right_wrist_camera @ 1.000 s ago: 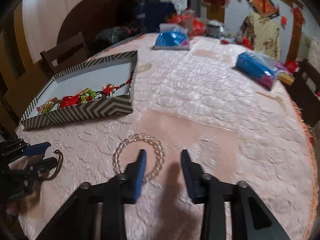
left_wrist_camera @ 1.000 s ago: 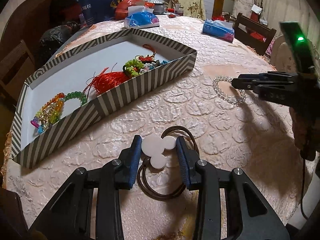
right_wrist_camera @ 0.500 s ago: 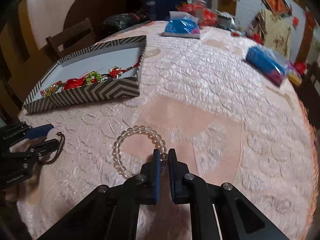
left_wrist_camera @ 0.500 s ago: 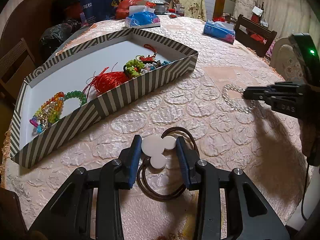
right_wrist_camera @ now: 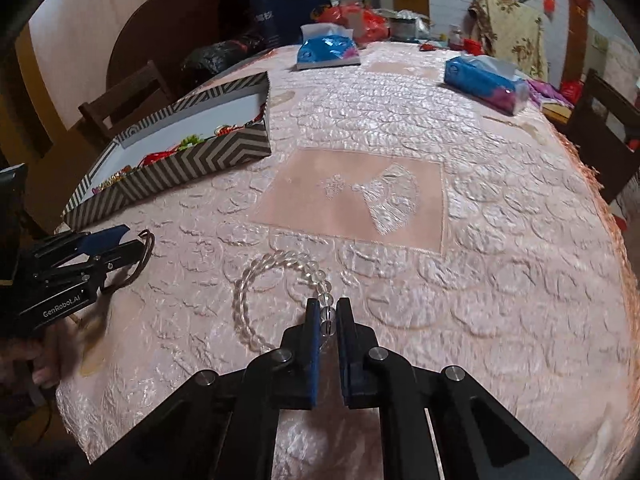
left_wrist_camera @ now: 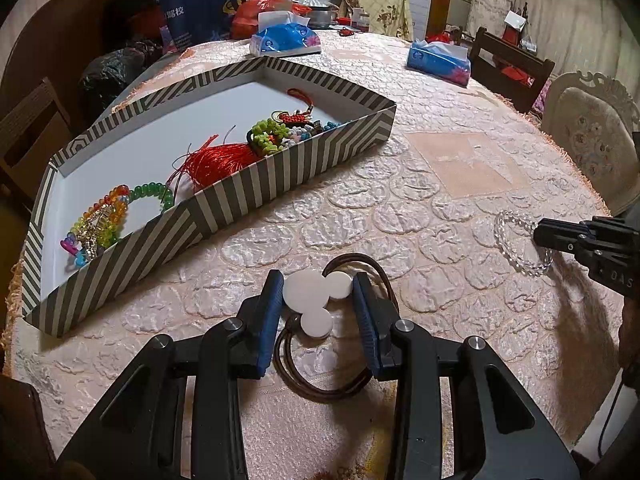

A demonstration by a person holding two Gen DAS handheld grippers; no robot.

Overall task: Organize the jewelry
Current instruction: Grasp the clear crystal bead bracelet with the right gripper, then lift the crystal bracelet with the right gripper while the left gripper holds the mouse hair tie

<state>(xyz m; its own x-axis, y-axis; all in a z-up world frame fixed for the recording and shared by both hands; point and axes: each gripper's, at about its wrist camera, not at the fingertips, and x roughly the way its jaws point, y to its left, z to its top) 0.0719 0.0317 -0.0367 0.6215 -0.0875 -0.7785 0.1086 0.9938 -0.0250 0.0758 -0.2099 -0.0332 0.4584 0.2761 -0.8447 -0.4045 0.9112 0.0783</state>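
Note:
My left gripper point(left_wrist_camera: 317, 280) rests low on the pink tablecloth, shut on a white three-disc pendant point(left_wrist_camera: 306, 294) whose brown cord point(left_wrist_camera: 320, 394) loops beneath it. Further right, my right gripper point(right_wrist_camera: 327, 305) is shut on a clear bead bracelet point(right_wrist_camera: 280, 257), pinching a few beads while the rest of the ring lies on the cloth. The left wrist view shows that bracelet point(left_wrist_camera: 499, 232) at the right gripper's tip point(left_wrist_camera: 538, 234). A striped box point(left_wrist_camera: 280, 176) to the left holds a red tassel point(left_wrist_camera: 216, 160), green beads point(left_wrist_camera: 154, 191) and colourful bracelets point(left_wrist_camera: 100, 220).
Two blue tissue packs point(right_wrist_camera: 326, 50) point(right_wrist_camera: 486, 80) lie on the far half of the table. Dark bags point(left_wrist_camera: 116, 76) and wooden chairs point(left_wrist_camera: 512, 68) stand around it. The fringed table edge point(right_wrist_camera: 600, 184) runs along the right.
The right gripper closed on the bead bracelet, then moved right across the cloth with it. The left gripper has stayed still on the white pendant.

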